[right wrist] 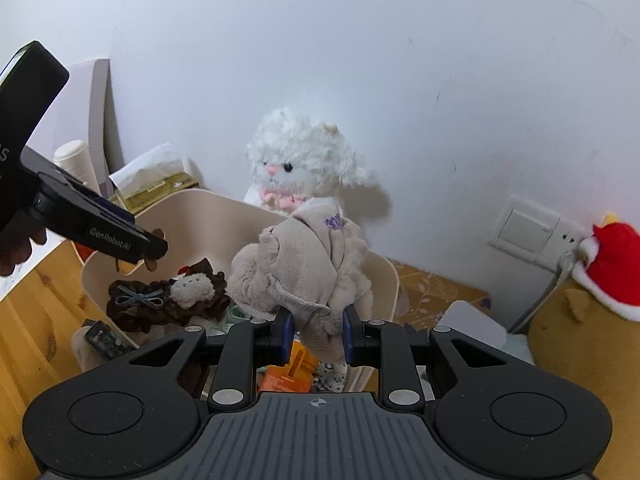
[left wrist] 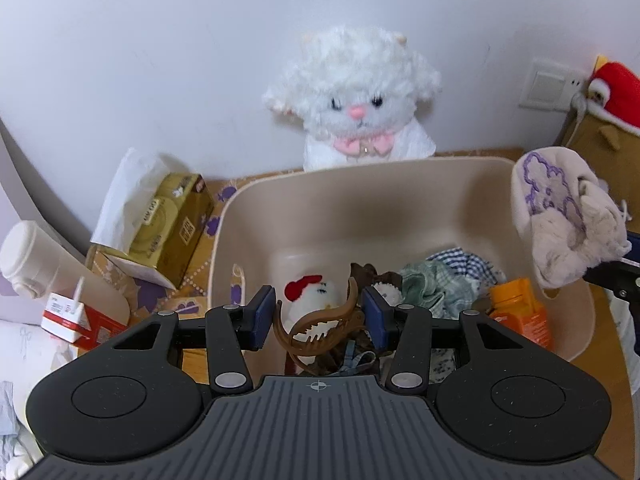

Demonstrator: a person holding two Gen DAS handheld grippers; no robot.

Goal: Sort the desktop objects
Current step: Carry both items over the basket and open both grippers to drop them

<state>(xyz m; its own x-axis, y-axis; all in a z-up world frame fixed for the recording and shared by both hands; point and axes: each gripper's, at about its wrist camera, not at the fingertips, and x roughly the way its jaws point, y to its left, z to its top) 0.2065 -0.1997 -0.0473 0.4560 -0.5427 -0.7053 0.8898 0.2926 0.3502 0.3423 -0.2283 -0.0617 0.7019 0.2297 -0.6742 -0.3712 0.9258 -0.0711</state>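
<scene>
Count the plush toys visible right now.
3: white lamb plush sits against the wall behind the bin; small white chick plush inside it; red-hatted plush far right. Others may be buried.

Brown hair claw (left wrist: pixel 320 326), beige purple-embroidered cloth (right wrist: pixel 304 264), orange bottle (left wrist: pixel 520 312), cream bin (left wrist: pixel 360 196)
</scene>
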